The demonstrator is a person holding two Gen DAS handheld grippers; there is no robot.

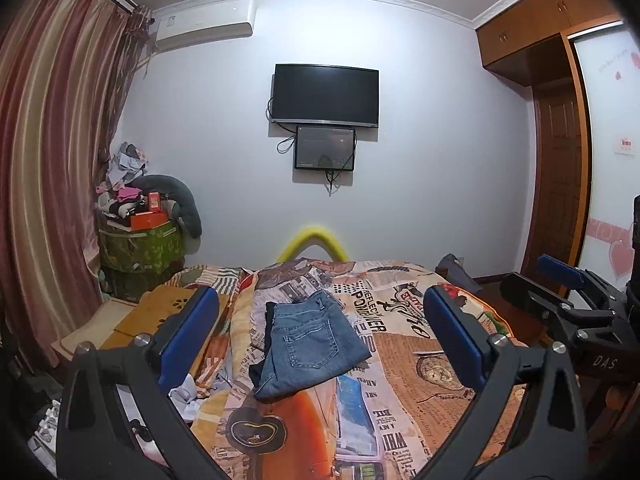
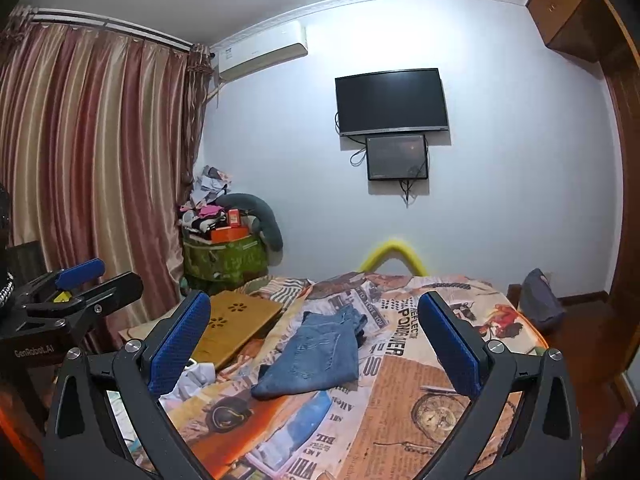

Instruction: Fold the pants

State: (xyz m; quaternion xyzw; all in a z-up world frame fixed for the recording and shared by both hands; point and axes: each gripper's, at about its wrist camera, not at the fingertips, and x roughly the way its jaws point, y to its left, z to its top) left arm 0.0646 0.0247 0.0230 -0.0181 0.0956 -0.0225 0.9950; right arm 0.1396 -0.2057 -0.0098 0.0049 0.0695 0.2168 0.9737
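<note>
Blue jeans (image 1: 308,344) lie folded into a compact bundle on the printed bedspread (image 1: 412,344), back pocket up. They also show in the right wrist view (image 2: 320,356). My left gripper (image 1: 320,340) is open and empty, held above the near part of the bed with the jeans between its blue pads (image 1: 188,336). My right gripper (image 2: 316,348) is open and empty too, its pads (image 2: 452,348) wide apart, back from the jeans. Each gripper shows at the edge of the other's view, the right one (image 1: 560,284) and the left one (image 2: 76,280).
A wooden lap tray (image 2: 236,320) lies on the bed's left side beside crumpled white cloth (image 2: 192,380). A green box piled with clothes (image 2: 224,256) stands by the curtain (image 2: 88,176). A TV (image 1: 325,94) hangs on the far wall; a wardrobe (image 1: 556,160) stands right.
</note>
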